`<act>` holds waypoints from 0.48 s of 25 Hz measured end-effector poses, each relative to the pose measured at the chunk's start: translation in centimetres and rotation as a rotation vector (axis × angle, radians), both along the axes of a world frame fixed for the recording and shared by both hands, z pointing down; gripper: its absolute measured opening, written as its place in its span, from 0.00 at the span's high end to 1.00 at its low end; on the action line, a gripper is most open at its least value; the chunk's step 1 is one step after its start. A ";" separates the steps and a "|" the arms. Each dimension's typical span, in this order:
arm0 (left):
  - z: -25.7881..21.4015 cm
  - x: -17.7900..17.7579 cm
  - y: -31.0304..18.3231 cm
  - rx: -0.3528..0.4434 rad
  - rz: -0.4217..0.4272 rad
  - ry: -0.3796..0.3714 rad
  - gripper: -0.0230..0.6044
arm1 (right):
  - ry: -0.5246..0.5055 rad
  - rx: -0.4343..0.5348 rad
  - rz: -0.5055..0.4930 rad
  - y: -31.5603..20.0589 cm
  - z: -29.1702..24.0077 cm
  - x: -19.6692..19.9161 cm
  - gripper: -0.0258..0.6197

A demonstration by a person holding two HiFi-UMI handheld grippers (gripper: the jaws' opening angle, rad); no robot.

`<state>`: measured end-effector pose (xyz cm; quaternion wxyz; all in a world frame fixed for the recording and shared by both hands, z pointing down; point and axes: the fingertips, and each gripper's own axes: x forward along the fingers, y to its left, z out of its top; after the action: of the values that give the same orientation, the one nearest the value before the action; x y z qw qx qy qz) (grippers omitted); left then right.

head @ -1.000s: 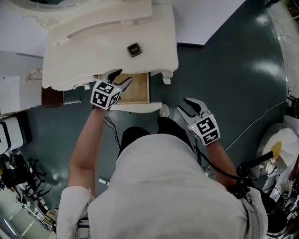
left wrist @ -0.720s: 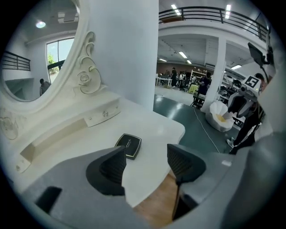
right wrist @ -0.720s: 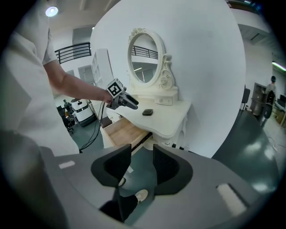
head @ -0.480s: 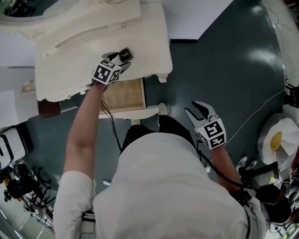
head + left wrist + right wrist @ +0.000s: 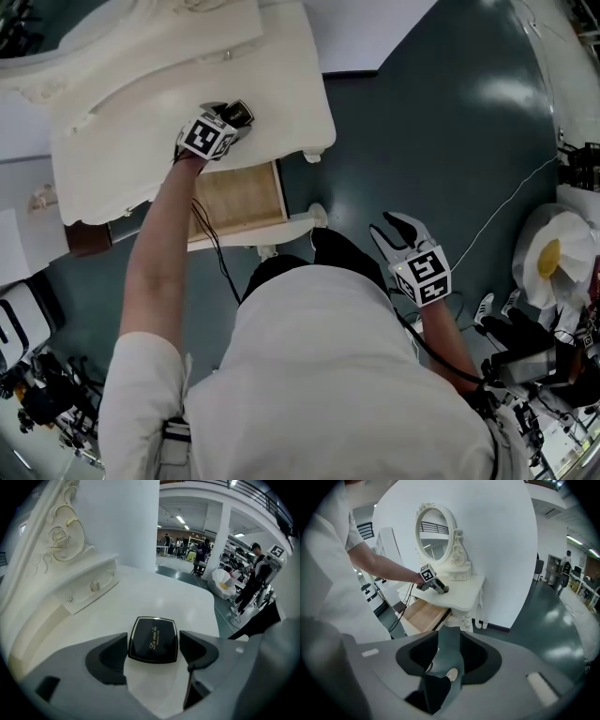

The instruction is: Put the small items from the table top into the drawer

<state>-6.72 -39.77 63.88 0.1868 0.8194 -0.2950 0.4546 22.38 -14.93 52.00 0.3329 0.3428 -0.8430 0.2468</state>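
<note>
Dark teal floor point(image 5: 450, 141), with a white carved dressing table point(image 5: 291, 84) standing on it.

Head view: your left gripper point(image 5: 232, 116) is out over the table top at the small black compact point(image 5: 243, 112). A second ago it hung over the open drawer point(image 5: 239, 199) below the table edge; now the drawer lies clear of it, its wooden bottom showing. The compact sits where it did, well back from the table's front edge. Your right gripper point(image 5: 386, 225) hovers low over the floor beside your leg, much as before.

Left gripper view: the jaws have just been opening and now stand wide, one finger on either side of the compact. It lies flat on the white top, gold lettering up. Narrow gaps show on both sides, so neither pad presses it.

Right gripper view: the fingers are spread, with only the floor and your shoe point(image 5: 451, 673) seen between them. Beyond, the oval mirror point(image 5: 436, 534) tops the table, and your left arm reaches across to it.
</note>
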 end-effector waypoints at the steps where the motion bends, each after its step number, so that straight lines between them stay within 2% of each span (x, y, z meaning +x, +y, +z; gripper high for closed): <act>1: 0.1 0.0 0.0 -0.003 0.006 0.002 0.41 | 0.002 0.000 0.005 0.1 0.0 -0.2 0.73; 12: -0.5 -1.1 1.2 0.015 0.048 -0.003 0.44 | 0.015 0.017 0.028 0.9 -0.3 -2.7 0.74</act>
<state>-7.79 -38.60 63.36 0.1691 0.8269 -0.2790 0.4581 19.66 -14.06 51.72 0.3328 0.3593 -0.8377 0.2416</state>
